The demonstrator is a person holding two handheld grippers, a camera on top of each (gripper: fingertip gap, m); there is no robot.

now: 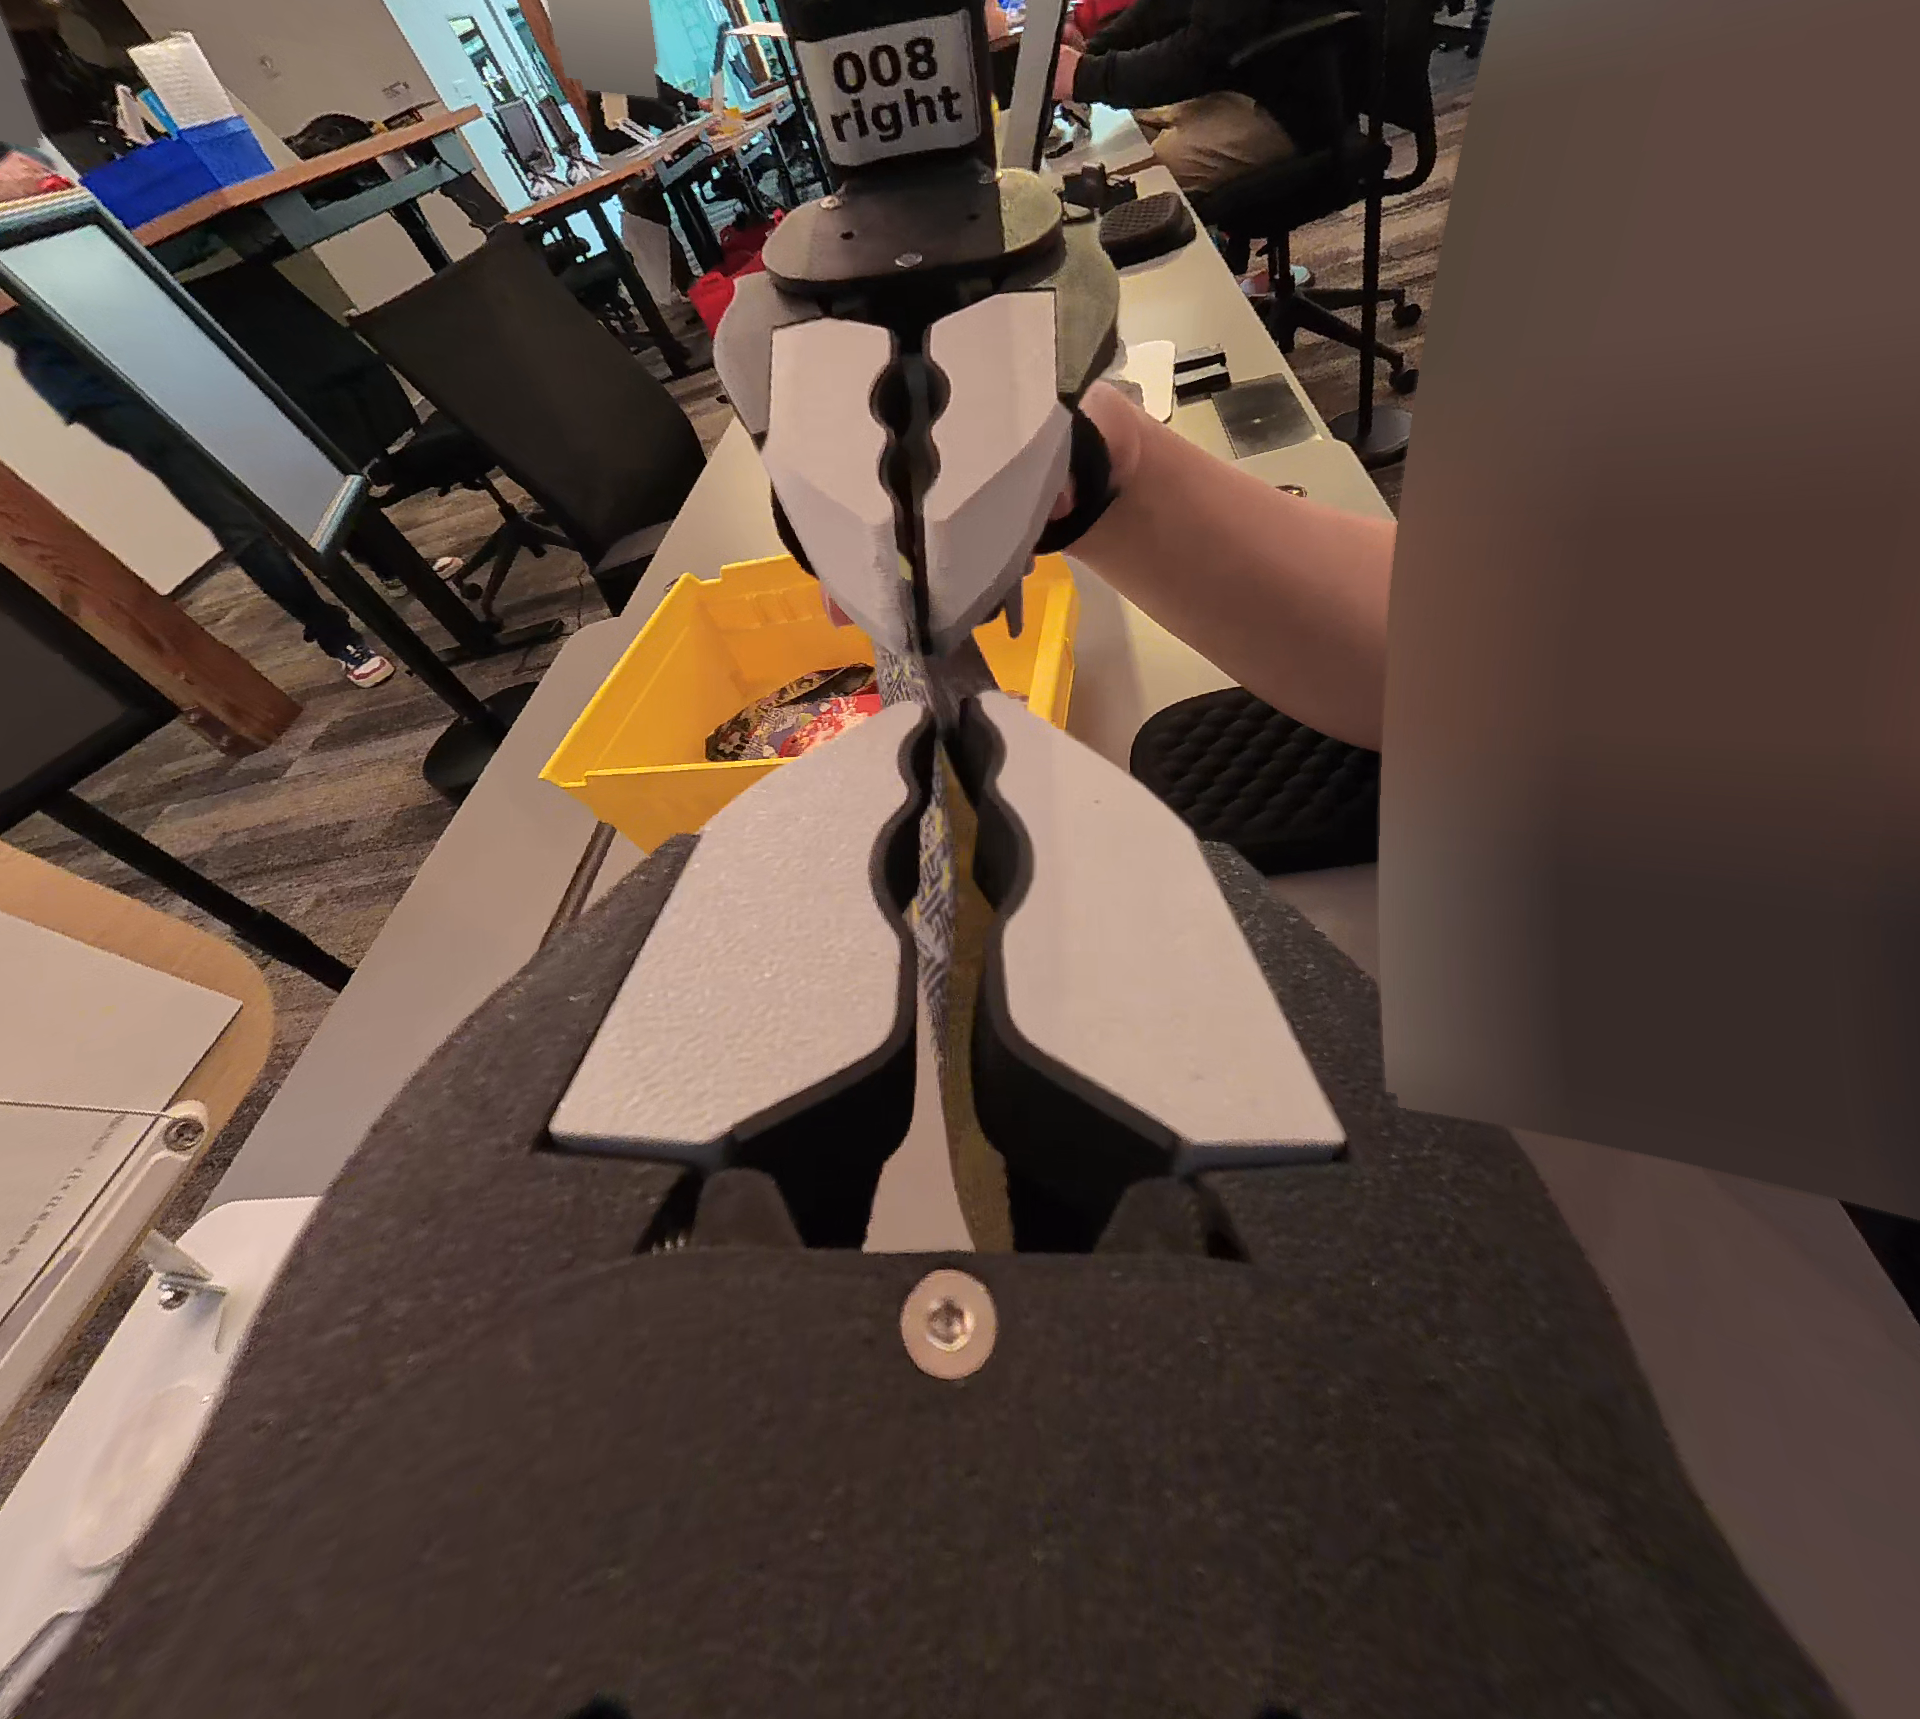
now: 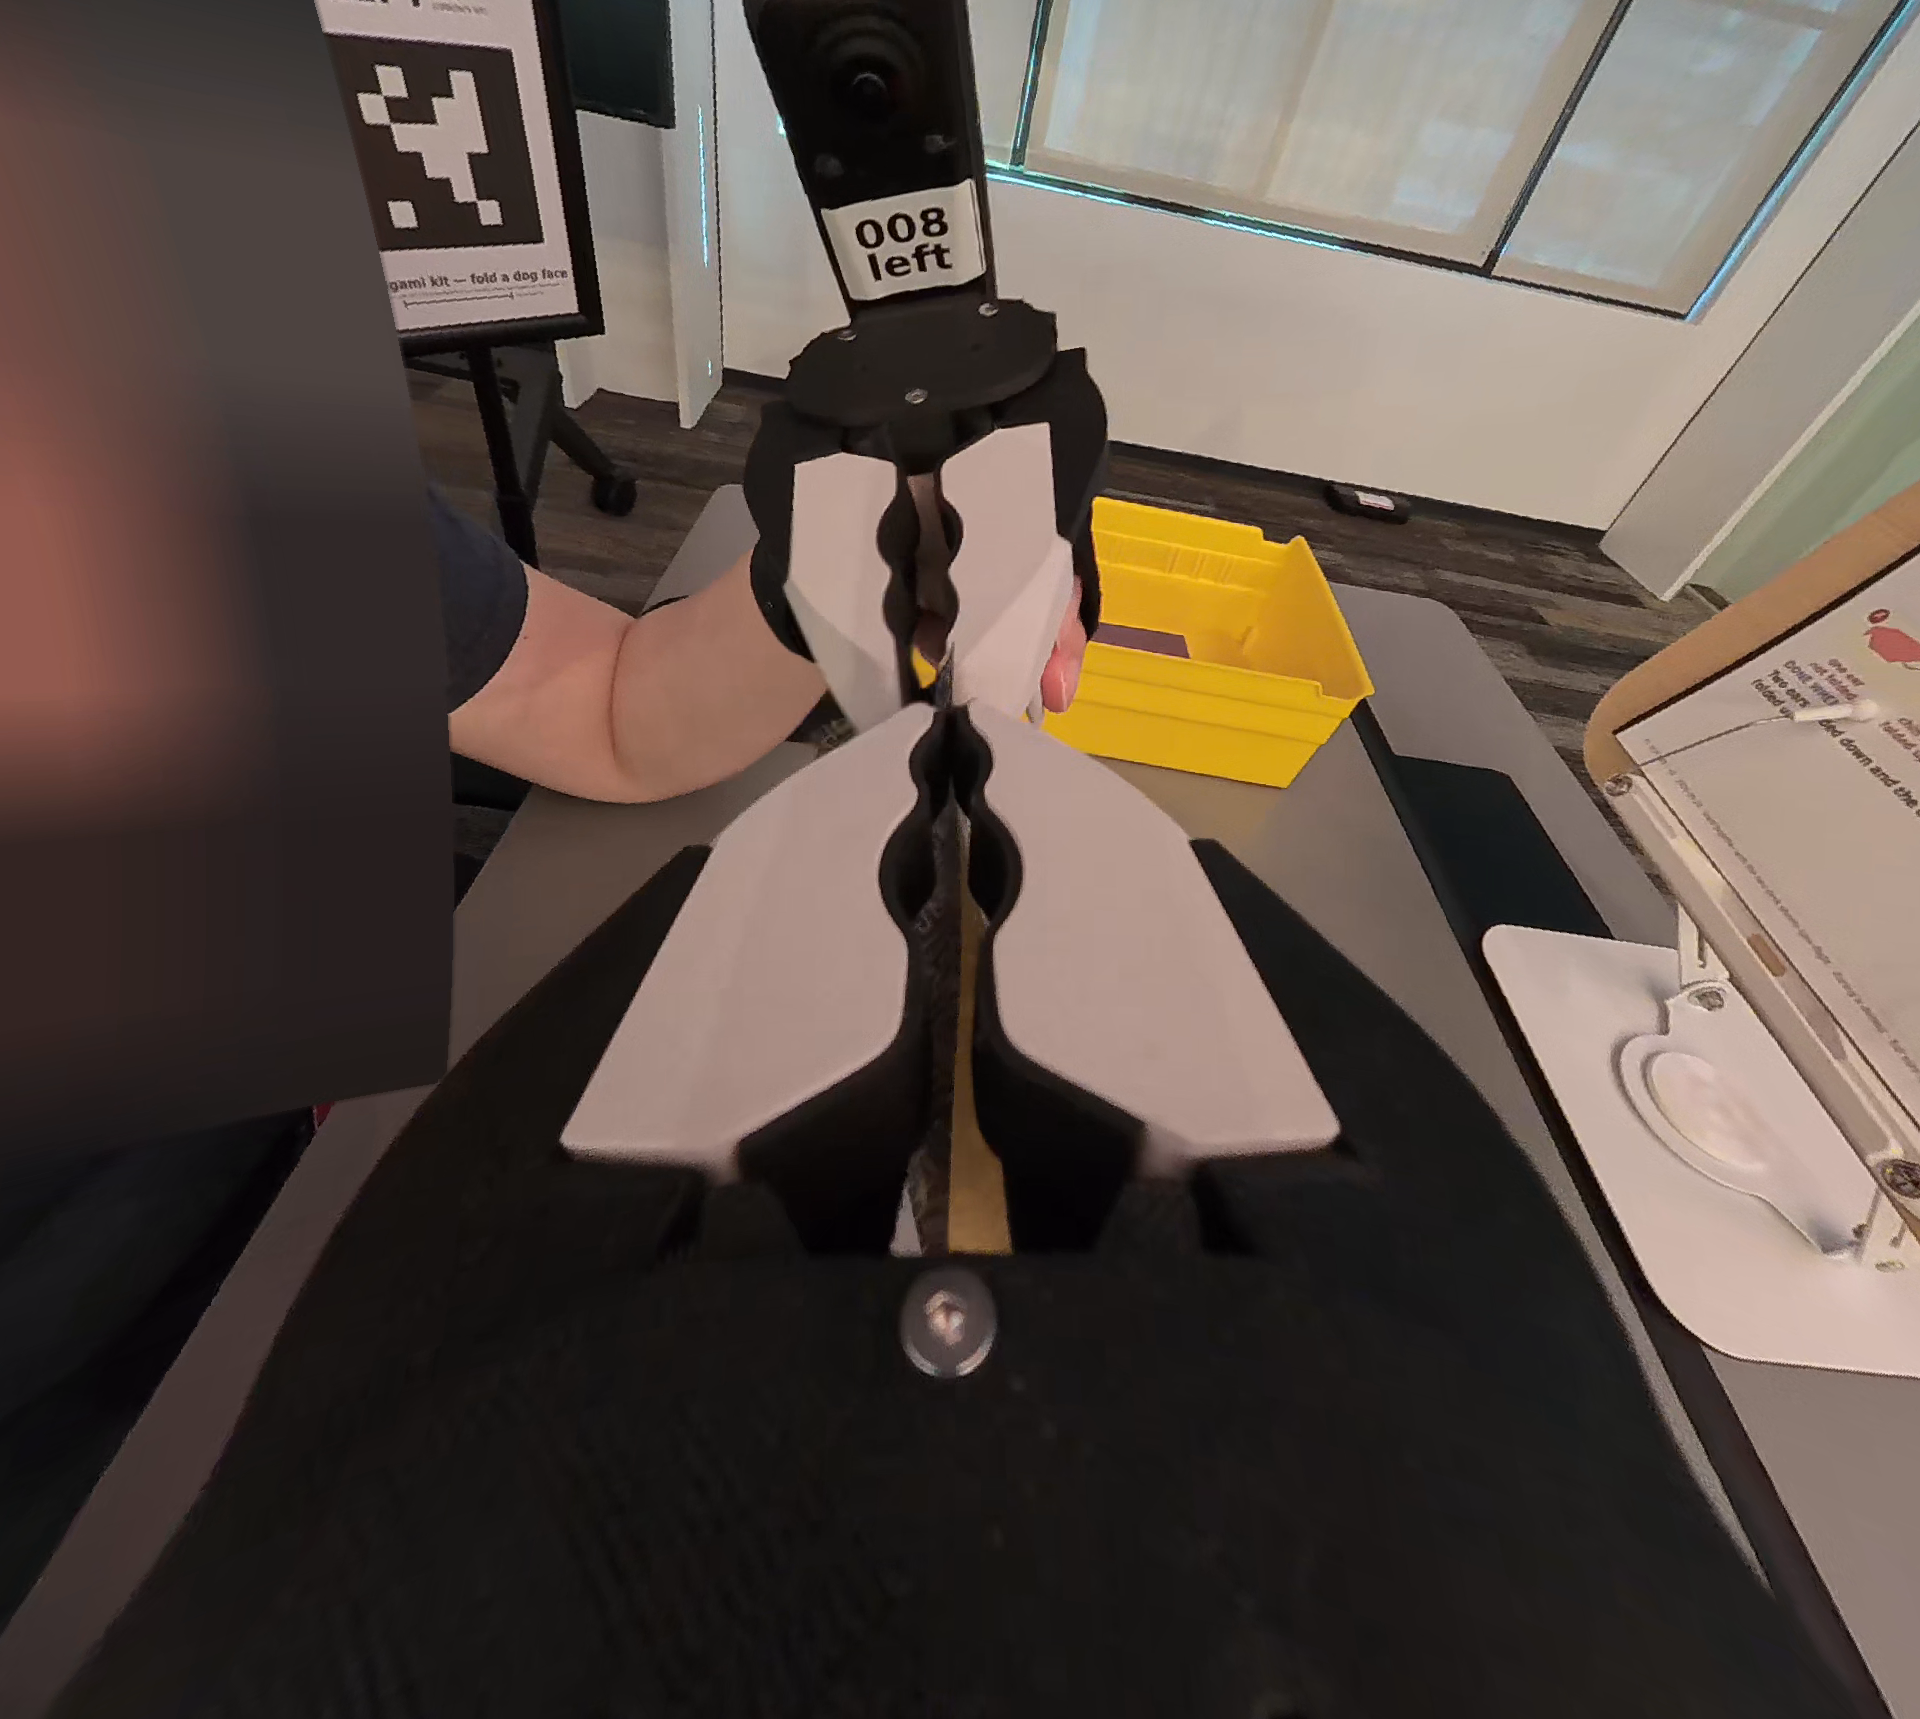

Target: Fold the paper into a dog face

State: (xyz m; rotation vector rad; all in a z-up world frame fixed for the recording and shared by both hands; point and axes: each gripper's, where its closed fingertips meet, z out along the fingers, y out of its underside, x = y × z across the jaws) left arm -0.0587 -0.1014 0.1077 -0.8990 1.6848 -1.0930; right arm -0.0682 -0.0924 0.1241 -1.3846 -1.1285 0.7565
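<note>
Both pairs of jaws are pressing together on the same sheet. The left gripper (image 1: 940, 713) is clamping the paper (image 1: 940, 900) between its two white fingers (image 1: 769, 931), and the right gripper (image 2: 945, 713) is clamping the paper (image 2: 948, 921) in the same way; the two grippers are meeting nose to nose, tips nearly touching. There is one paper, seen edge-on: a thin strip with a blue-grey patterned face and a yellow face, its long axis running straight along the line from one gripper to the other (how far it is folded cannot be told from this edge view). It is being held up in the air above the table (image 2: 1382, 838), not lying on it.

Taking the yellow bin (image 1: 665, 724) as the landmark: there is one bin, and it is sitting on the table just beyond and below the meeting fingertips. Inside it, several patterned sheets (image 1: 800, 719) are lying in a heap in the left wrist view, while the right wrist view shows a dark sheet (image 2: 1143, 639) on its floor. Two bare forearms are reaching in toward the bin, one per gripper. Two black padded rests (image 1: 1257, 781) are lying on the table on the person's side of the bin. To the bin's side, one instruction board (image 2: 1787, 796) is standing on a white stand, and behind the bin a framed marker sign (image 2: 447, 142) is standing on the carpeted floor. The room is an office with desks, chairs, large windows, and seated people.
</note>
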